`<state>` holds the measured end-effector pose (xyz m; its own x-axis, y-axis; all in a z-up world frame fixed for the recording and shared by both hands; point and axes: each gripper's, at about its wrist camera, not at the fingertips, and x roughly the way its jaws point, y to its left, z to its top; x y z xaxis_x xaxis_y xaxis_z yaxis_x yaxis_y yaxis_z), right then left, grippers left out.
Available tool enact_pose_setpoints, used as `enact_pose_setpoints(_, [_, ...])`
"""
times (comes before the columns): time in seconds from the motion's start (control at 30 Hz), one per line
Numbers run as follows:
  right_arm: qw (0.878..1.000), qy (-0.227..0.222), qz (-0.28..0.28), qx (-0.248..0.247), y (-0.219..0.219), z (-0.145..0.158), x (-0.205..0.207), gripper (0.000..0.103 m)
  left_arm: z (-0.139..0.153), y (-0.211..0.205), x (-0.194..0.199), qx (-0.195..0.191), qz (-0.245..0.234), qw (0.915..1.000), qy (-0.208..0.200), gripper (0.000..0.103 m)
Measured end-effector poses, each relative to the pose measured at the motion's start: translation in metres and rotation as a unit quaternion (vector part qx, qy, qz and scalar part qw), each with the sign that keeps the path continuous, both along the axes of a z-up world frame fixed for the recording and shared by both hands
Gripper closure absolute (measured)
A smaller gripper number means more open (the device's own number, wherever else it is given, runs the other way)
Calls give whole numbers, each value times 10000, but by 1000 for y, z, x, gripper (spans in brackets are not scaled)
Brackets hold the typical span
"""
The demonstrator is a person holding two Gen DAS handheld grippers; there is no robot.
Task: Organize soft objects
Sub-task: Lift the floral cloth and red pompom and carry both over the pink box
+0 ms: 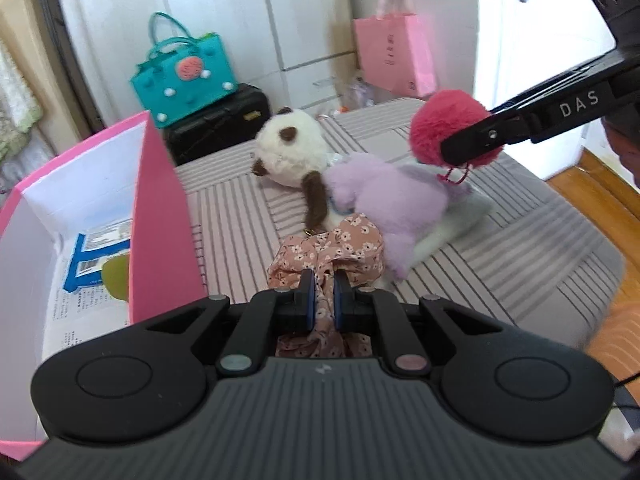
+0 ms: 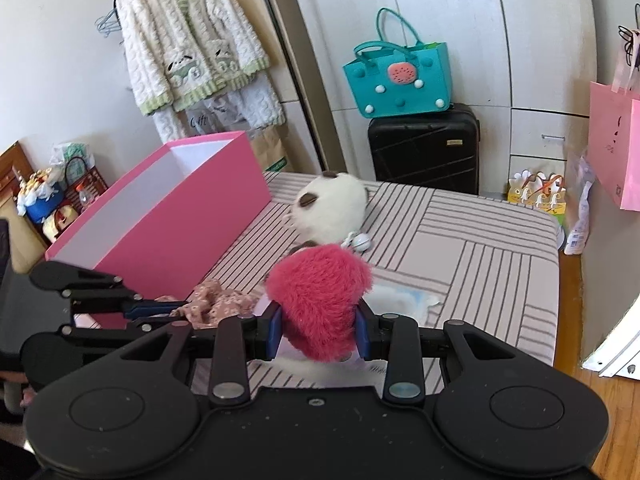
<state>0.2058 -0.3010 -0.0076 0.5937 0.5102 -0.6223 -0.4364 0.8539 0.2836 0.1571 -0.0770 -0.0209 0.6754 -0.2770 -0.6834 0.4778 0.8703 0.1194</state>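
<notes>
My left gripper (image 1: 323, 280) is shut on a pink floral cloth (image 1: 332, 252), which bunches up ahead of the pads just above the striped bed (image 1: 500, 248). In the right wrist view the same gripper (image 2: 176, 312) comes in from the left with the cloth (image 2: 220, 304) hanging from it. My right gripper (image 2: 319, 320) is shut on a red fluffy pompom (image 2: 320, 292), held above the bed; the left wrist view shows the pompom (image 1: 444, 124) high at the right. A panda plush (image 1: 288, 148) and a lilac plush (image 1: 384, 196) lie on the bed beyond.
An open pink box (image 1: 160, 216) with white inner walls stands on the bed's left side, with papers and a yellow-green object in it. A white and blue soft item (image 2: 400, 300) lies under the pompom. Beyond the bed stand a black suitcase (image 2: 424, 148) and a teal bag (image 2: 400, 80).
</notes>
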Motion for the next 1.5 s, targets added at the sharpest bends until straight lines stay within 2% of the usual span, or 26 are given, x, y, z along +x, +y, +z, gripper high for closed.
enact_pose_setpoints(0.23, [9996, 223, 154, -28, 9, 4, -14, 63, 10, 7, -3, -123, -450, 9977, 485, 95])
enact_pose_setpoints(0.43, [9988, 358, 299, -128, 21, 9, -27, 63, 23, 13, -10, -123, -719, 9955, 600, 95])
enact_pose_setpoints(0.63, [9982, 291, 454, -263, 35, 20, -48, 63, 36, 23, -20, -230, -857, 9922, 877, 95])
enact_pose_setpoints(0.77, [9974, 232, 608, -308, 45, 31, -62, 62, 48, 32, -34, -139, -858, 9938, 695, 95])
enact_pose_setpoints(1.07, [9946, -57, 999, -281, 70, 64, -85, 62, 78, 63, -56, -274, -898, 9939, 574, 95])
enact_pose_setpoints(1.5, [9892, -305, 1426, -153, 114, 91, -70, 62, 113, 122, -49, -362, -491, 9979, 237, 94])
